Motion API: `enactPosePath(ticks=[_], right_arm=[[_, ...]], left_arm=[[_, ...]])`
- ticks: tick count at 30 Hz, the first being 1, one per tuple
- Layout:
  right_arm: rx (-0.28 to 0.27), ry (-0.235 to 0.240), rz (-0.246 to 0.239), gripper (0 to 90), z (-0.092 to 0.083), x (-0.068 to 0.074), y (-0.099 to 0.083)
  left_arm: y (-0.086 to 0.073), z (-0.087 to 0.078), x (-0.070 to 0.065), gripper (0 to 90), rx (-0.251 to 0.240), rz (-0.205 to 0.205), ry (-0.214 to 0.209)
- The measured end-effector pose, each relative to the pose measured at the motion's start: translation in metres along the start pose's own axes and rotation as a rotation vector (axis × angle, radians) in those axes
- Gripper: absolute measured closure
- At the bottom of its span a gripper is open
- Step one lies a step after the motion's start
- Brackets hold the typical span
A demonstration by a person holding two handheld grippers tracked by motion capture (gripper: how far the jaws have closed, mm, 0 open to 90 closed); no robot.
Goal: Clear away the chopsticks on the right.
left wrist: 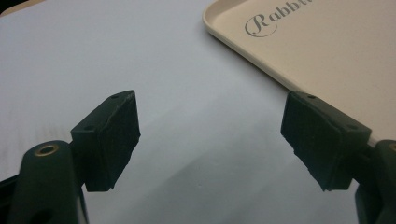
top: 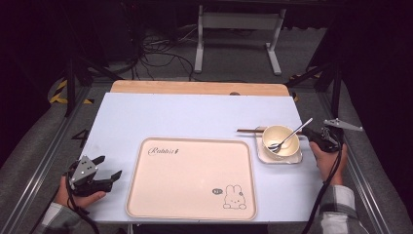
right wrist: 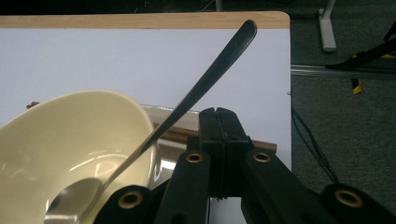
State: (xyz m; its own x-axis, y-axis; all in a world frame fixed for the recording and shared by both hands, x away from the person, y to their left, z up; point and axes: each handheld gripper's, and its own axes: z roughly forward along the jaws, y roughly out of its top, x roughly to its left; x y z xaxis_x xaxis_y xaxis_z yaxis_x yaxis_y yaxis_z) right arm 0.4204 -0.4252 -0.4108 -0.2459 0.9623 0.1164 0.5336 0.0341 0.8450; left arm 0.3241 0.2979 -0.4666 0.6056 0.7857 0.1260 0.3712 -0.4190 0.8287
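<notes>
Right hand-held gripper (right wrist: 218, 116) clamped shut, empty, over white tabletop (top: 195, 117) beside grey floor (top: 234, 53).

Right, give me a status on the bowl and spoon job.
Done: the spoon rests in the bowl, which sits on a small dish beside the chopsticks. In hand: nothing; the right gripper is shut and empty beside the bowl, the left gripper open over bare table. Left, probably: the tray holds nothing yet.
</notes>
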Motion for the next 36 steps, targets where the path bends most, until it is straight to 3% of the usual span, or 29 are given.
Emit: enactPosePath(ticks=[3,8,10,13,20,31,36], right_arm=[[0.052,-0.014,-0.01,90.0,0.015,-0.003,0.004],[0.053,0.009,0.036,90.0,0.031,-0.009,0.006],[0.071,-0.006,0.036,90.0,0.037,-0.012,0.004],[0.056,0.0,0.06,90.0,0.039,-0.018,0.001],[0.058,-0.008,0.06,90.0,0.047,-0.023,-0.001],[0.088,0.0,0.034,90.0,0.055,-0.017,0.0],[0.102,0.0,0.036,90.0,0.052,-0.017,0.0]], left_arm=[[-0.001,-0.001,0.001,20.2,0.0,-0.009,0.003],[-0.002,-0.002,0.0,20.5,0.001,-0.004,0.008],[-0.003,-0.003,-0.001,20.6,0.002,-0.005,0.006],[-0.003,-0.003,-0.001,20.7,0.002,-0.01,0.01],[-0.003,-0.003,-0.003,21.2,0.017,0.002,0.024],[-0.003,-0.007,-0.002,21.3,-0.012,-0.009,0.026],[-0.001,-0.007,-0.002,21.3,-0.021,0.007,0.017]])
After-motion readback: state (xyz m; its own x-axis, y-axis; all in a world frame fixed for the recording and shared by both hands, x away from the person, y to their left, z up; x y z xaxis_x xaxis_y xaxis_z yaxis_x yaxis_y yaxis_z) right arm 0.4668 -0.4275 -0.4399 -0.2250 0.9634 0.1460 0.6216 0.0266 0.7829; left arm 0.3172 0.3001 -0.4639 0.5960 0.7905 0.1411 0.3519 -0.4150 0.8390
